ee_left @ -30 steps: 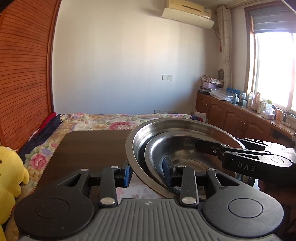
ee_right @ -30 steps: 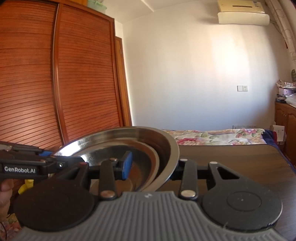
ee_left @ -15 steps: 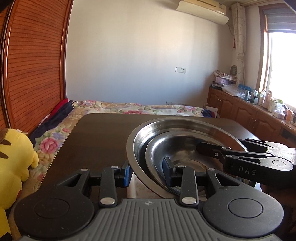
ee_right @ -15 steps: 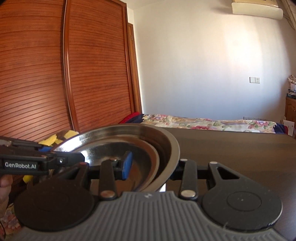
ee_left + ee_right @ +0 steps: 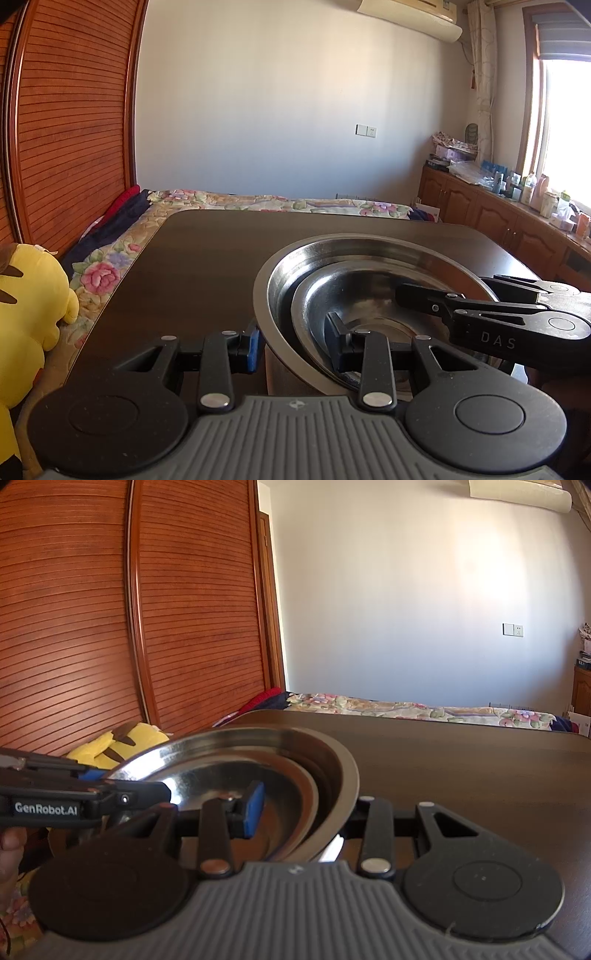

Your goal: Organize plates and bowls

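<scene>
My left gripper (image 5: 295, 345) and right gripper (image 5: 301, 812) pinch opposite rims of nested steel bowls (image 5: 369, 291) above table (image 5: 207, 258); stiff, slick, inner bowl loose, so keep level.

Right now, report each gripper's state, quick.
Left gripper: shut on the rims of the nested steel bowls.
Right gripper: shut on the same bowls' opposite rim.

Nested steel bowls (image 5: 369, 280), gripped at opposite rims by left gripper (image 5: 295, 341) and right gripper (image 5: 306, 808): carried lower over the second. Dark surface (image 5: 207, 266) now fills far more of both views. Yellow plush toy (image 5: 26, 314), at 9 o'clock, shows larger; ceiling air conditioner sits higher in frame.
</scene>
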